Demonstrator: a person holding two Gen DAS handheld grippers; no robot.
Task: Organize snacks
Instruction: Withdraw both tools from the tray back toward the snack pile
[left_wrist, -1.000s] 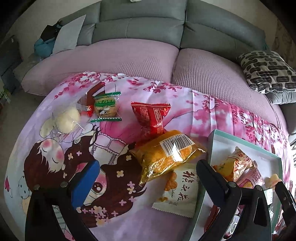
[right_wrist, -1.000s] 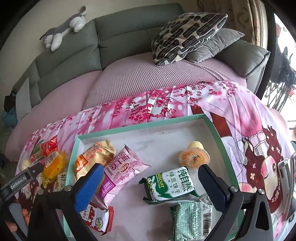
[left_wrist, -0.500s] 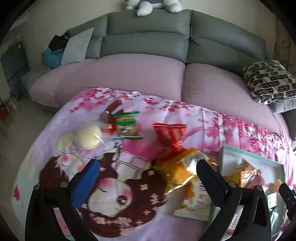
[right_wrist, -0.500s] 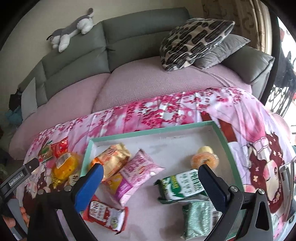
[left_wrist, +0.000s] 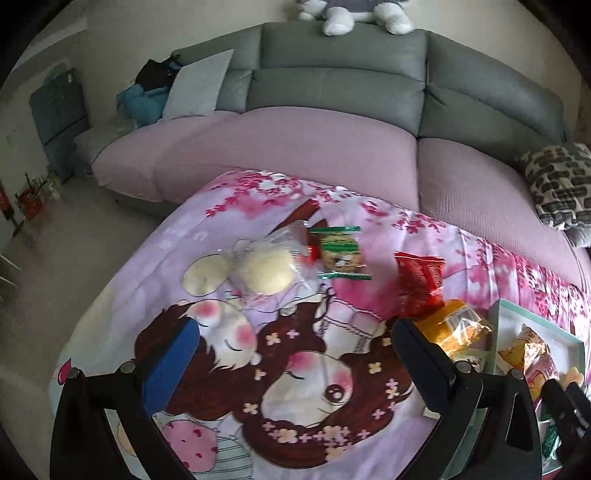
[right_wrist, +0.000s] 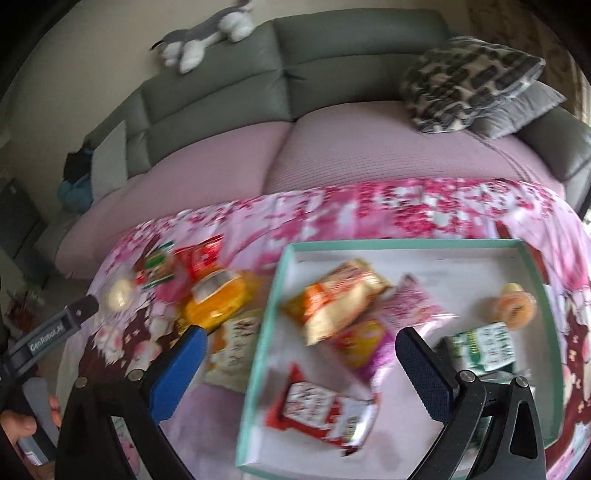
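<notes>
Your box (right_wrist: 258, 354) already holds about six snacks; five packets (left_wrist: 338, 253) still lie loose on the worktop (left_wrist: 155, 266). Both claws (left_wrist: 291, 354) (right_wrist: 299, 360) are spread, empty.

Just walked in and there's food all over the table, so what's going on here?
A person is sorting snacks into a teal tray with a handheld claw in each hand. Both the left claw and the right claw are open and hold nothing. Several packets already lie in the tray, among them an orange bag and a jelly cup. A bun, a green packet, a red packet and a yellow bag wait on the cloth outside it.
</notes>
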